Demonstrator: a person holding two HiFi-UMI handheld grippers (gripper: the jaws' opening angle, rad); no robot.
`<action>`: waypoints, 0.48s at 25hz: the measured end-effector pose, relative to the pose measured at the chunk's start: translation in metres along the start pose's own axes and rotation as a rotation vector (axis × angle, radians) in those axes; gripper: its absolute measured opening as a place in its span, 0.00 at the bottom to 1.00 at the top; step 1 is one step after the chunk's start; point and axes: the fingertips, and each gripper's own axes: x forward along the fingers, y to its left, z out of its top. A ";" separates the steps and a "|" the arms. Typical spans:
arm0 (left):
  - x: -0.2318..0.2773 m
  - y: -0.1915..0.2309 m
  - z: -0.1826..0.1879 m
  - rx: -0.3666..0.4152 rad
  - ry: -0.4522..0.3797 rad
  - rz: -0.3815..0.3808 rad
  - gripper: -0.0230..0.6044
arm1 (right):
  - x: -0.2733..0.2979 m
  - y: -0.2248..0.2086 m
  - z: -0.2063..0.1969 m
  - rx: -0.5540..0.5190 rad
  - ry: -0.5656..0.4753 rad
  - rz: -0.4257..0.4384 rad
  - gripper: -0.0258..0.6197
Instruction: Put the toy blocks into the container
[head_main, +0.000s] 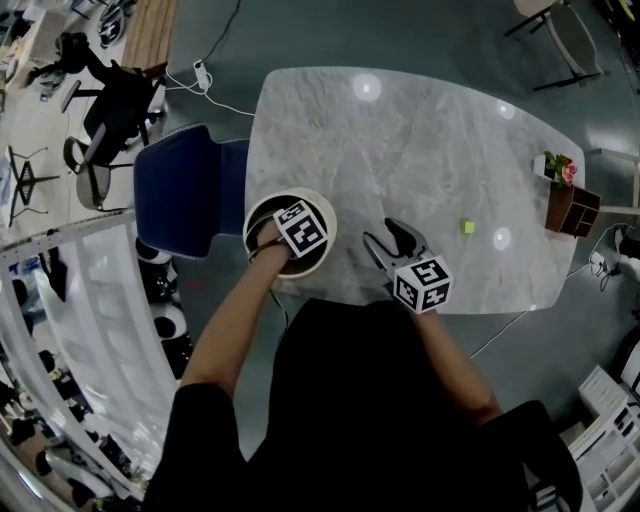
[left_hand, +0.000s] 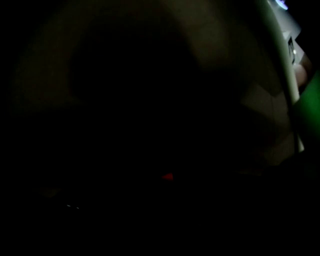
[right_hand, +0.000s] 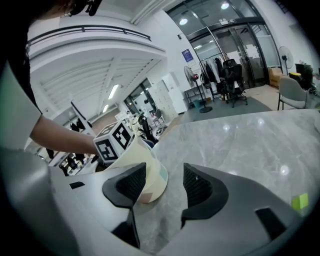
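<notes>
The left gripper sits inside the cream round container at the grey marble worktop's near left edge; its jaws cannot be told in the darkness. The right gripper is held apart and empty. The small green toy block near the right edge should be straddled squarely.

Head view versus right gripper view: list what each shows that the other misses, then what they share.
Only the head view: the blue chair and the wooden box with flowers. Only the right gripper view: a clothes rack, a standing fan and glass doors in the room behind. Both: the marble table, the cream container with the left claw reaching into it, the green block, and the right claw, open and empty.
</notes>
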 end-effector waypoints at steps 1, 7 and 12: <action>-0.001 0.001 0.001 0.000 -0.004 0.003 0.27 | -0.001 0.001 0.002 -0.002 -0.012 0.009 0.38; -0.002 -0.001 0.005 0.000 -0.028 -0.002 0.32 | -0.003 0.002 0.004 -0.009 -0.021 0.040 0.38; -0.019 -0.001 0.012 -0.008 -0.073 0.003 0.37 | -0.004 0.003 0.009 -0.025 -0.027 0.056 0.38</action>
